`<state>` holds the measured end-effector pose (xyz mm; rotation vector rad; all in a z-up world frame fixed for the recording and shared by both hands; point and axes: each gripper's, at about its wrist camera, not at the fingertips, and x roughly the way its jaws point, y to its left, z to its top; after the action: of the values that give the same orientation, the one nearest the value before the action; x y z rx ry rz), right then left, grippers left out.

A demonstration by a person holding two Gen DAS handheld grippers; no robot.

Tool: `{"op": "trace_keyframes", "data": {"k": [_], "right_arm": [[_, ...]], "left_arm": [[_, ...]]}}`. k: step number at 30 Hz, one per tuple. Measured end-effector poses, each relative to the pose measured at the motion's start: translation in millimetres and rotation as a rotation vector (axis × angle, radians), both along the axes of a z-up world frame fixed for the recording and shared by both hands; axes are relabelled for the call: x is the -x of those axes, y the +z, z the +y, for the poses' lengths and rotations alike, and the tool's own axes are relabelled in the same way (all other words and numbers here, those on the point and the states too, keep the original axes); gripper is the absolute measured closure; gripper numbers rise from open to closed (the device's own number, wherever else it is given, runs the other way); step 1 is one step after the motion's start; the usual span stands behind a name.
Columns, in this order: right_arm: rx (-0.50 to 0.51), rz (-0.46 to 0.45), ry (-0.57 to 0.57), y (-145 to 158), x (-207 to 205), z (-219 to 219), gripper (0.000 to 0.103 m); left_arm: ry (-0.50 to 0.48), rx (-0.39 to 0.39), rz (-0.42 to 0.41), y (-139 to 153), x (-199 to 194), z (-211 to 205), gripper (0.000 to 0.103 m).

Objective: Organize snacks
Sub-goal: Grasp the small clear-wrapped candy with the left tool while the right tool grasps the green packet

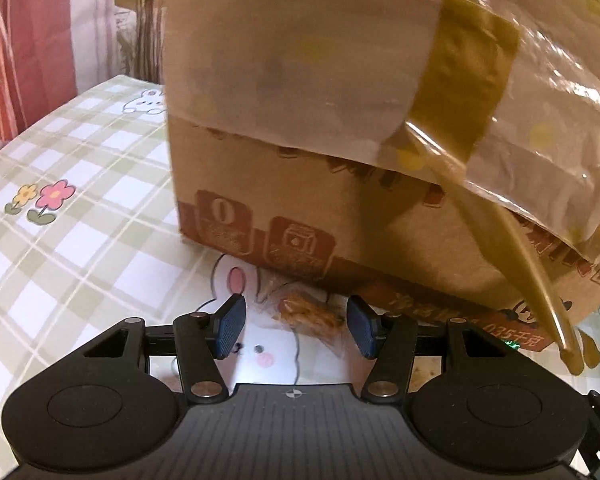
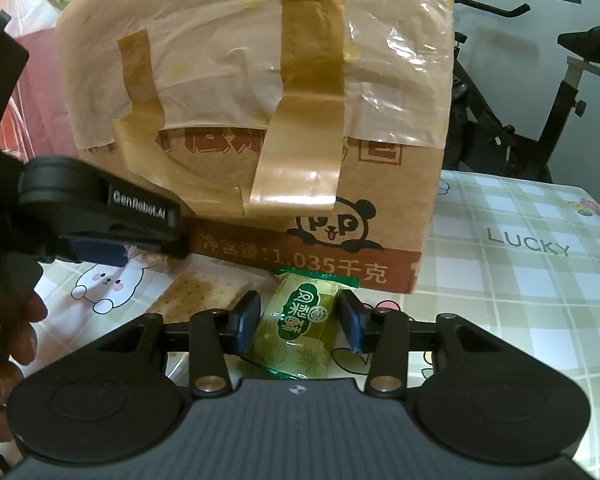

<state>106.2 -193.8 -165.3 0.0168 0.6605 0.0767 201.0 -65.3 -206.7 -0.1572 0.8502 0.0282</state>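
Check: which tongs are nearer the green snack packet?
Right. The right tongs straddle the green snack packet, pads at its sides. The left tongs sit off to its left, by the cardboard box, over another snack.

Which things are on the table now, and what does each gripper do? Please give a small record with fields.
surface: table with checked cloth, cartoon prints
box: cardboard box, taped, standing on the cloth
right gripper: pads at both sides of the green snack packet, which looks gripped
left gripper: open, nothing held
near left gripper: brown snack in clear wrapper, lying on the cloth between the fingers, by the box
other snack: cracker packet, flat beside the green one
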Motion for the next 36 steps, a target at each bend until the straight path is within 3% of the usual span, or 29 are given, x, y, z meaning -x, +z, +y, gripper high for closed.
{"op": "trace_keyframes", "data": {"k": [11,15,19,23,31,33,34,35,36], "right_arm": [[0.004,0.006,0.008,-1,-2,0,0.057],[0.002,0.006,0.008,-2,-3,1,0.057],[-0.002,0.007,0.008,-2,-3,0,0.057],[-0.002,0.007,0.007,-2,-3,0,0.057],[-0.003,0.006,0.007,-1,-2,0,0.057],[-0.002,0.006,0.007,-1,-2,0,0.057],[-0.001,0.006,0.007,-1,-2,0,0.057],[0.000,0.007,0.007,-1,-2,0,0.057],[0.001,0.007,0.007,-1,-3,1,0.057]], "left_arm": [[-0.030,-0.015,0.036,4,23,27,0.044],[0.025,-0.014,0.050,7,32,43,0.044],[0.070,0.055,0.043,9,28,55,0.044],[0.049,0.083,0.013,13,23,45,0.044],[-0.003,0.005,-0.002,3,10,14,0.045],[-0.009,-0.008,-0.017,-1,9,8,0.059],[-0.021,-0.023,-0.019,-2,9,6,0.078],[-0.032,-0.041,-0.019,-1,10,4,0.084],[-0.044,-0.048,-0.022,-1,12,4,0.084]]}}
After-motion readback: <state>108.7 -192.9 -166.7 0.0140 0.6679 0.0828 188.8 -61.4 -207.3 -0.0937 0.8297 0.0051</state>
